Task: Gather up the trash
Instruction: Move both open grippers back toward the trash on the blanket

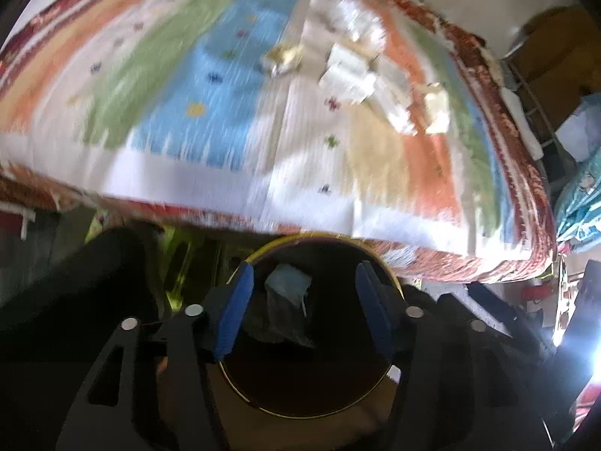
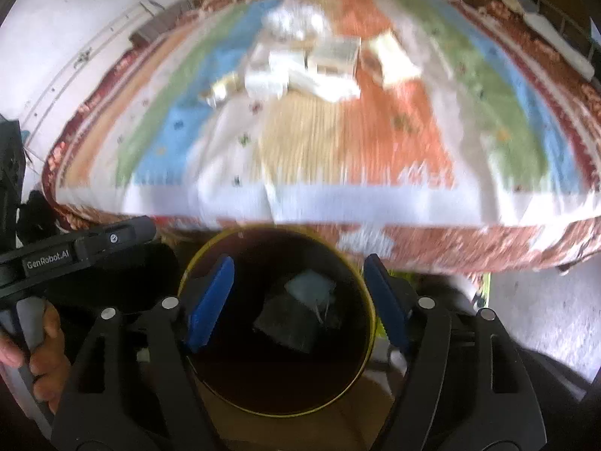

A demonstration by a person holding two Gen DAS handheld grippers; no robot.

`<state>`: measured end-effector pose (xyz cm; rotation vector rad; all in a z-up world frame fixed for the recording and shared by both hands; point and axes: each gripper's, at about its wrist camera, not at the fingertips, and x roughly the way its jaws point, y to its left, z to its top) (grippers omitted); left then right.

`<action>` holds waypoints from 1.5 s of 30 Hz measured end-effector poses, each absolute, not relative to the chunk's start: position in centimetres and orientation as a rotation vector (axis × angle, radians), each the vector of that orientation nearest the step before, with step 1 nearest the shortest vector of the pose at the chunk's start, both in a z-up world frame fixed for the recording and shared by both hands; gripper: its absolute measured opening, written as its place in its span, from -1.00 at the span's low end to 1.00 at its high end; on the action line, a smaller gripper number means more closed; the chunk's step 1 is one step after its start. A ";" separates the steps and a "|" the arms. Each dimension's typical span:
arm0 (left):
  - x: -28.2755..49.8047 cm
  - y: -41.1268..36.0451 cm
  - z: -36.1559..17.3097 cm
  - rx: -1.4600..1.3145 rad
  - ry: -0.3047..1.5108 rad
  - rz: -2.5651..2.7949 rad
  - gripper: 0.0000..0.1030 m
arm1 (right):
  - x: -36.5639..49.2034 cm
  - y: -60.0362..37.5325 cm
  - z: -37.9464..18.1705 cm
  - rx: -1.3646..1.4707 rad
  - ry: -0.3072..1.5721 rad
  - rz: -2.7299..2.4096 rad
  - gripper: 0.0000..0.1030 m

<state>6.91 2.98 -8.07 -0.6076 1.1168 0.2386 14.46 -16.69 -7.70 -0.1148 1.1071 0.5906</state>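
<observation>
A round dark bin with a yellow rim (image 1: 390,274) (image 2: 370,300) stands below the bed edge, with a pale crumpled wrapper (image 1: 287,282) (image 2: 310,285) lying inside. My left gripper (image 1: 304,293) is open and empty above the bin. My right gripper (image 2: 296,293) is open and empty above the same bin. Several white boxes and crumpled papers (image 1: 349,71) (image 2: 304,67) lie in a pile on the striped bedspread (image 1: 210,112) (image 2: 394,131). A shiny gold wrapper (image 1: 281,58) (image 2: 221,88) lies left of the pile.
The left handheld gripper body (image 2: 86,251) and the hand that holds it show at the left of the right wrist view. A white wall (image 2: 56,37) is behind the bed. A metal rack (image 1: 533,112) and blue bags (image 1: 582,188) stand to the right.
</observation>
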 end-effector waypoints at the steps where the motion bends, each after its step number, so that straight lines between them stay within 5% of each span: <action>1: 6.9 3.1 -7.5 -0.599 1.102 0.237 0.25 | 14.6 -17.0 -7.0 -0.105 1.086 0.599 0.35; 16: 11.8 5.4 -1.6 -0.405 0.980 0.191 0.89 | 19.0 -16.3 -0.8 -0.114 0.940 0.667 0.76; 33: 20.3 11.1 -5.6 -0.728 1.036 0.171 0.86 | 24.6 -11.3 -2.9 -0.298 0.939 0.714 0.83; 45: 23.8 11.2 -9.6 -0.891 1.084 0.129 0.53 | 28.2 -9.2 -6.5 -0.356 0.948 0.732 0.73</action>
